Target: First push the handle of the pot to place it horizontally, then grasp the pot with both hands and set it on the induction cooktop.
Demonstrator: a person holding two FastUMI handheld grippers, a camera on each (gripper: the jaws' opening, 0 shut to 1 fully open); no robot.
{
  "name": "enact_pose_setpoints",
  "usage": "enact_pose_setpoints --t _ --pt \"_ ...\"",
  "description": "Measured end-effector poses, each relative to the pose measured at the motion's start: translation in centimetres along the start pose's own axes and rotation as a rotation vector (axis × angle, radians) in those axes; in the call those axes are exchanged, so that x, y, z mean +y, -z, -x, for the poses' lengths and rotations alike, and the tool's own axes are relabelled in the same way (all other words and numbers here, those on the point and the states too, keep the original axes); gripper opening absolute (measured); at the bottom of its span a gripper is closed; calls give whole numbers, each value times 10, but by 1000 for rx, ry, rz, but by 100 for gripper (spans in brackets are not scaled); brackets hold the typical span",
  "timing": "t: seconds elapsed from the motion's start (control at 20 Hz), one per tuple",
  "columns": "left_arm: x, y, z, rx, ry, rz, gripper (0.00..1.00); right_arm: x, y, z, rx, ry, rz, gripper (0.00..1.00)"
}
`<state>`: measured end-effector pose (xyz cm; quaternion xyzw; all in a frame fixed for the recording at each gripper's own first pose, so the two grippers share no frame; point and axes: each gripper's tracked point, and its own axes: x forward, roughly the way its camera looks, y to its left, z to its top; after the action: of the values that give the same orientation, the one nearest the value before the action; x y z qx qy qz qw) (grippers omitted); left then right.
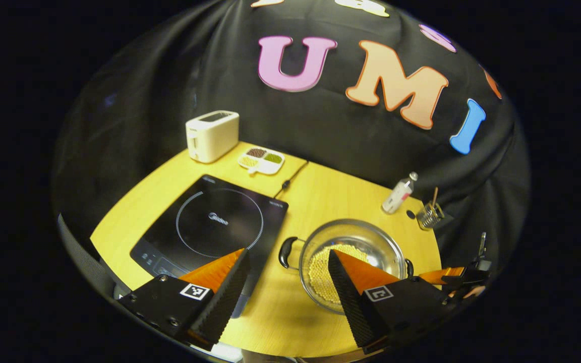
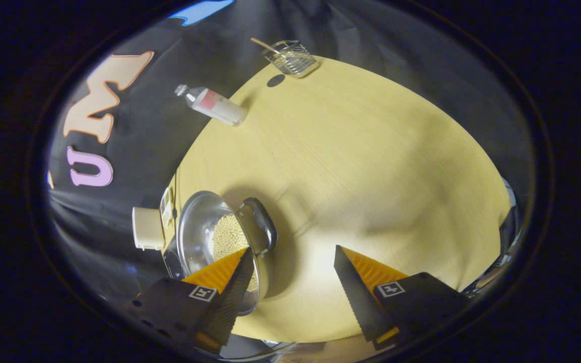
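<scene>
1. Pot (image 1: pixel 353 257) sits on the yellow table (image 1: pixel 315 201), just right of the induction cooktop (image 1: pixel 215 222) and not on it. It holds pale round grains; nothing stands on the cooktop's glass.
2. Handles: the left gripper view shows the pot's dark left handle (image 1: pixel 286 251) pointing toward the cooktop, with its right handle (image 1: pixel 409 267) on the opposite rim. They appear to lie roughly horizontal, so the push step looks done. Judgement only.
3. Remaining: two-handed grasp, lift, transfer onto the cooktop.
4. Left gripper (image 1: pixel 288 269): jaws spread wide, holding nothing, hanging above the table. One finger overlaps the cooktop's near corner in frame, the other the pot's bowl; contact cannot be confirmed.
5. Right gripper (image 2: pixel 293 267): jaws wide apart, empty, over bare table beside the pot. Right handle (image 2: pixel 263 224) lies just ahead of one finger, not between the fingers.
</scene>
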<state>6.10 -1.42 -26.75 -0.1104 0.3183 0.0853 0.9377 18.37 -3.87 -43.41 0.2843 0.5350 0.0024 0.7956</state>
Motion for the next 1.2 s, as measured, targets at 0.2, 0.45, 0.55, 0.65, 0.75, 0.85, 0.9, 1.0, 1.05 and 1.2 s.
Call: enact_pose_setpoints --t 0.2,0.45,0.55,0.65,0.75,0.85,0.9,1.0,1.05,1.2 --pt "-1 21 -34 154 71 50 96 10 -10 7 -4 -42 78 94" --pt "5 34 -76 303 89 -20 96 34 -23 1 -2 -94 180 93" --pt "12 38 -91 355 74 -68 95 41 -23 -8 23 -103 204 93" --pt "14 43 -102 395 58 -103 96 44 -21 -18 51 -107 225 93" --pt "12 47 -112 425 62 -124 95 47 -18 -25 83 -109 240 94" --pt "11 52 -119 456 66 -146 94 47 -15 -36 117 -103 250 100" --pt "11 53 -122 469 66 -154 94 47 -13 -39 133 -103 250 93" --pt "10 58 -126 498 70 -165 94 48 -11 -46 157 -101 240 99" --pt "10 59 -129 510 70 -173 93 49 -11 -51 169 -103 235 99" --pt "10 63 -136 535 71 -182 88 51 -9 -62 205 -105 219 98"
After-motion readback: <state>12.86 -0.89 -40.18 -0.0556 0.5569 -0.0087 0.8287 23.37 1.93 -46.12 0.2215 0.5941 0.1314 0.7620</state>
